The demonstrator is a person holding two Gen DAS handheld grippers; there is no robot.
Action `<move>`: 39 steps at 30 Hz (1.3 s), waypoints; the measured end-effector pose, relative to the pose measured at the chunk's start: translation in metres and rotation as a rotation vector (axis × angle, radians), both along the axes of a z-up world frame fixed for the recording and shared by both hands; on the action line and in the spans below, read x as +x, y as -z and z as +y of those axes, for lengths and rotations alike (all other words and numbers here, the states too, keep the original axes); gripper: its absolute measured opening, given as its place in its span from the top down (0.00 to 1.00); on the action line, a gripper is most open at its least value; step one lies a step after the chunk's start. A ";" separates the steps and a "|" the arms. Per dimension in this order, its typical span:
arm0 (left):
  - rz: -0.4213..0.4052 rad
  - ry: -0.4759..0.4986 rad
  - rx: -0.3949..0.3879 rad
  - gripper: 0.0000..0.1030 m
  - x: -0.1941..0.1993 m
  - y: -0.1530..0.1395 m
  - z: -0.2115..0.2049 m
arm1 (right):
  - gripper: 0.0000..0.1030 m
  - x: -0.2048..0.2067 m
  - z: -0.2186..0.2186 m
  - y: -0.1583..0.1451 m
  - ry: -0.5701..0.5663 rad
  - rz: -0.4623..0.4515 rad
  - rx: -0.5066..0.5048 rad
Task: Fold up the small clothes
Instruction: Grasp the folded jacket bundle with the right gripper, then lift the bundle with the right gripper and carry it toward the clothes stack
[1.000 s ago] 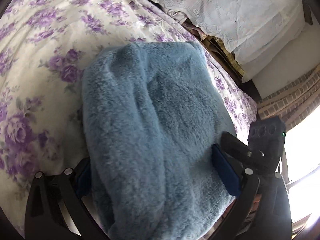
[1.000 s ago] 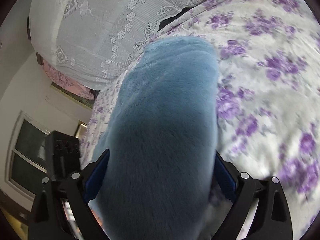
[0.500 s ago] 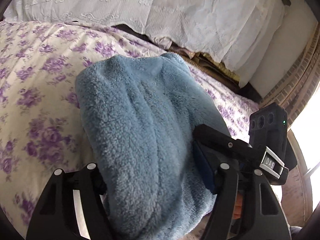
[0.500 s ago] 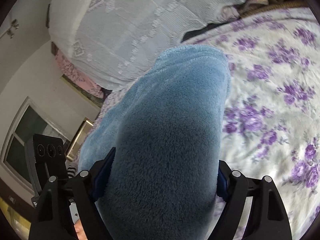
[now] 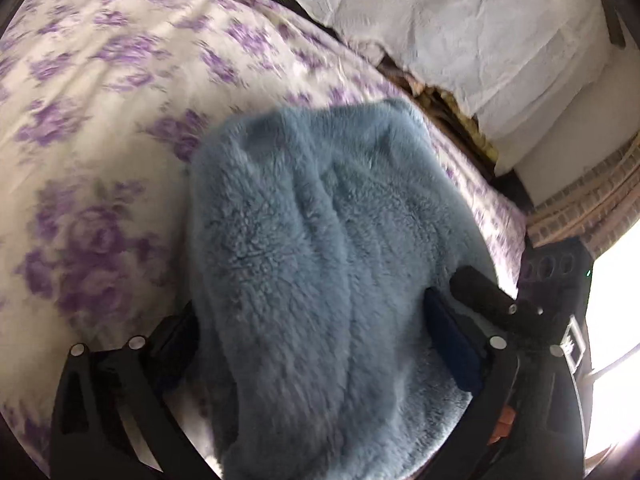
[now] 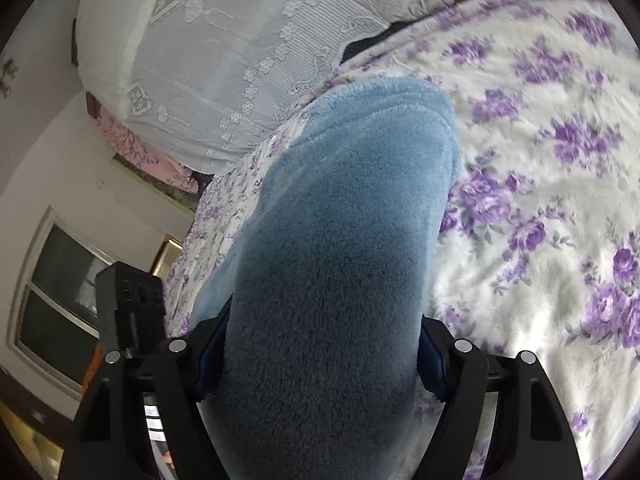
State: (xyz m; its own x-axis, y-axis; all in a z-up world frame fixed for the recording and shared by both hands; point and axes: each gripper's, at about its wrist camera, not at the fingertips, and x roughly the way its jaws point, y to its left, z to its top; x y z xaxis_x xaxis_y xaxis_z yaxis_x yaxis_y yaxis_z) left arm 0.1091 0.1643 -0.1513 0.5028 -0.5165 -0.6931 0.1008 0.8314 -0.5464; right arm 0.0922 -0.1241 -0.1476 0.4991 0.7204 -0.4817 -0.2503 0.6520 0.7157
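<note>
Blue fleece garment (image 5: 320, 264) bulges between my left gripper (image 5: 316, 344) fingers, clamped on it; my right gripper (image 6: 320, 344) pinches the same fleece (image 6: 332, 280). Its far end rests on the purple-flowered bedspread (image 6: 540, 184). Beyond lies white lace fabric (image 6: 224, 48).

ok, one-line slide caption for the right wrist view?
Right gripper clamps blue fleece bunched between its fingers, above a purple-floral bedspread.

Blue garment (image 5: 320, 264) fluffy fleece; floral bedsheet (image 6: 540, 208) smooth cloth.
</note>
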 end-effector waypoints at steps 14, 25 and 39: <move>-0.105 0.134 -0.166 0.37 -0.027 -0.021 -0.012 | 0.23 -0.006 -0.002 -0.002 -0.052 0.004 0.212; -0.248 -0.006 -0.134 0.37 -0.090 -0.082 0.046 | 0.23 -0.012 0.070 -0.059 -0.235 -0.071 0.272; -0.298 -0.354 -0.099 0.36 -0.178 -0.107 0.187 | 0.23 -0.012 0.246 -0.089 -0.565 -0.074 0.221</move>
State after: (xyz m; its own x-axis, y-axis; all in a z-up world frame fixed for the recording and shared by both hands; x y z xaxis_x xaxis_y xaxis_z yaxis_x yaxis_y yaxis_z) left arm -0.0686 0.3511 -0.0445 0.8291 -0.3342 -0.4482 -0.0149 0.7882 -0.6153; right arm 0.0802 0.1217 -0.0587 0.0370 0.9624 -0.2691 -0.5680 0.2418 0.7867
